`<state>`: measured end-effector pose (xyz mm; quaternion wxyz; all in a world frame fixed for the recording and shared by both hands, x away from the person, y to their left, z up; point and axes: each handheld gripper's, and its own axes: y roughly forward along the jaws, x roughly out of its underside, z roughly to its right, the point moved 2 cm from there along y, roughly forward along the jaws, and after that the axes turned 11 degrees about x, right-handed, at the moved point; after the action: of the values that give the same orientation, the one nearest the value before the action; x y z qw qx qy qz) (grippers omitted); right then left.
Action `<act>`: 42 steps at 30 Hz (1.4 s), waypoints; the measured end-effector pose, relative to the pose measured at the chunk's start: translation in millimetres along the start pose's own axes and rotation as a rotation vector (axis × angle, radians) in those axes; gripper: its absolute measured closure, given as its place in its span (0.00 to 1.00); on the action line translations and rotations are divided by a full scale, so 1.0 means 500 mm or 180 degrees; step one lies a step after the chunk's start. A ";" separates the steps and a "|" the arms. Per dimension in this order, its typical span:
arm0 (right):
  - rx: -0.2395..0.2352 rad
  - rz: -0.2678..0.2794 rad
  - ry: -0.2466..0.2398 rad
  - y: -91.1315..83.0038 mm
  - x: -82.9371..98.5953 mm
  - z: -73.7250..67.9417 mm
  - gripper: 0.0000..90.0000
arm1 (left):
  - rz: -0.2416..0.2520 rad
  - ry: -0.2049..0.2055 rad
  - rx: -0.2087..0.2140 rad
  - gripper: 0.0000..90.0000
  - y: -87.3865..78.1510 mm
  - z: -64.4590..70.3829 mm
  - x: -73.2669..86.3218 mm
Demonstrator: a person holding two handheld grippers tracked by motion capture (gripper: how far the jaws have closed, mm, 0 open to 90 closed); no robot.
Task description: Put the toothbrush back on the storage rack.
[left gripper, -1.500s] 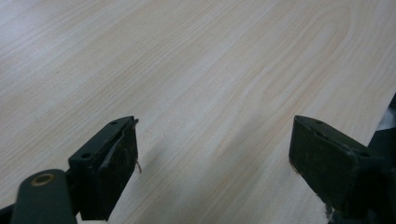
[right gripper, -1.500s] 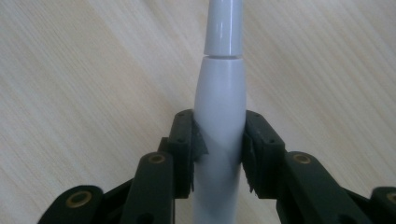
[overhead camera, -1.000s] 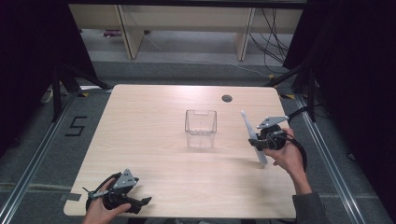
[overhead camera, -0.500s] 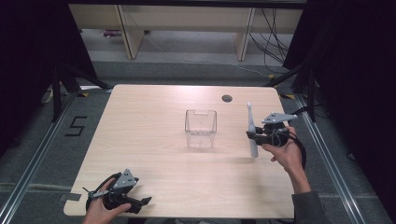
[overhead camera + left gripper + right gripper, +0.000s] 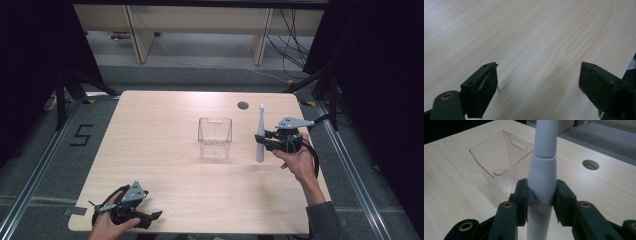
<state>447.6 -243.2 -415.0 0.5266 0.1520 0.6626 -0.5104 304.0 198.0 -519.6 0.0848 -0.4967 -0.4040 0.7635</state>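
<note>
Left gripper rests at the near-left corner of the pale wooden table, its 2 jaws wide apart and empty; clear square plastic container stands mid-table; right gripper, just beside it, clamps a white plastic electric toothbrush held upright.

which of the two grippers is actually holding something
The right gripper, beside the clear container: its jaws clamp a white toothbrush held upright. The left gripper, at the table's near edge, has its jaws spread wide over bare wood.
</note>
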 end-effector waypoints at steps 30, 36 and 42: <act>-0.0131 0.0115 -0.0047 0.009 -0.076 -0.033 0.75 | 0.0017 -0.0010 0.0001 0.17 0.000 0.000 0.000; -0.0175 0.0116 -0.0080 0.012 -0.094 -0.044 0.75 | 0.0011 -0.0004 -0.0006 0.17 -0.001 -0.001 0.000; -0.0162 0.0070 -0.0192 0.011 -0.115 -0.053 0.75 | 0.0012 -0.0006 -0.0008 0.17 -0.002 -0.001 0.000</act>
<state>460.1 -199.1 -370.5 0.5556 0.1304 0.6575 -0.4919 304.0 198.7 -519.1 0.0824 -0.4968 -0.4040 0.7636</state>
